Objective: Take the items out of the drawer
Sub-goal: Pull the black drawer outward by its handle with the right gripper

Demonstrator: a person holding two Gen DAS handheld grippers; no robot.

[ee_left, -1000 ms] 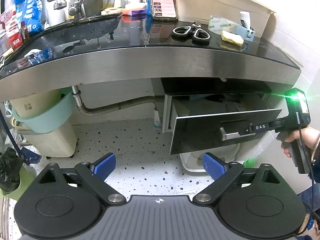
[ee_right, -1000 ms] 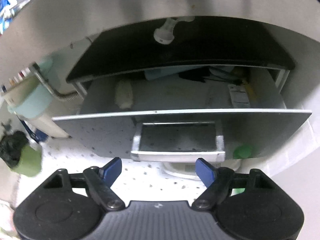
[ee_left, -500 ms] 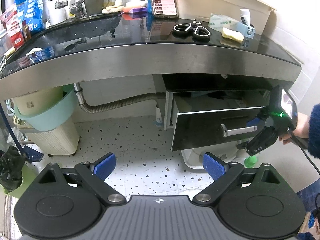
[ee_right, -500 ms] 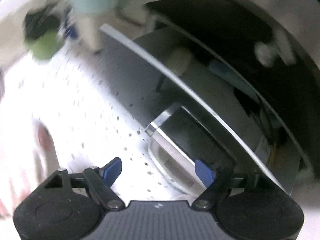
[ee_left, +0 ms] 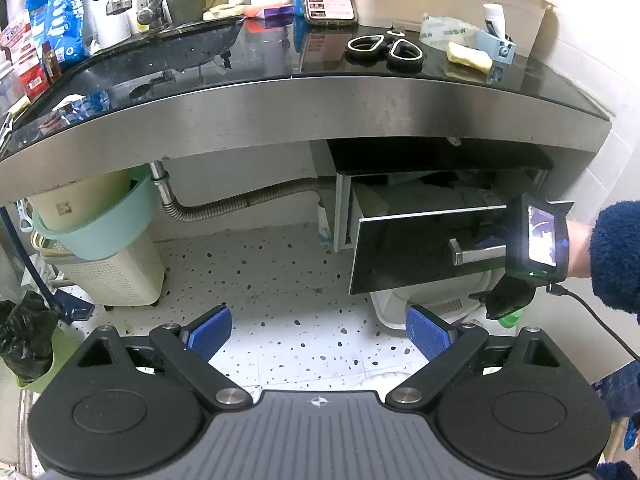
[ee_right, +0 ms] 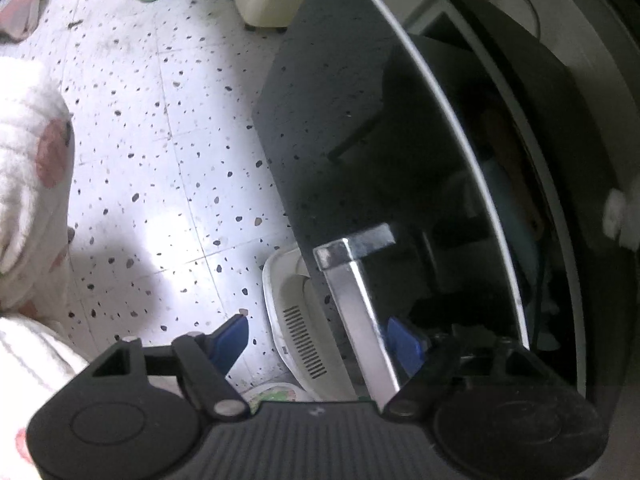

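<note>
Drawer (ee_left: 428,240) with glossy black front sitting partly open under the steel-edged bench (ee_left: 304,108), right gripper (ee_right: 320,340) gaping wide around its chrome handle (ee_right: 352,300), left gripper (ee_left: 318,330) hovering wide open, empty, above the speckled floor (ee_left: 280,272)

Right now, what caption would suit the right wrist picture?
Open right tool straddling the metal handle of a partly open black drawer above a speckled floor.

The right gripper (ee_right: 320,340), jaws spread wide, straddles the drawer (ee_right: 340,120)'s chrome handle (ee_right: 356,304).
</note>
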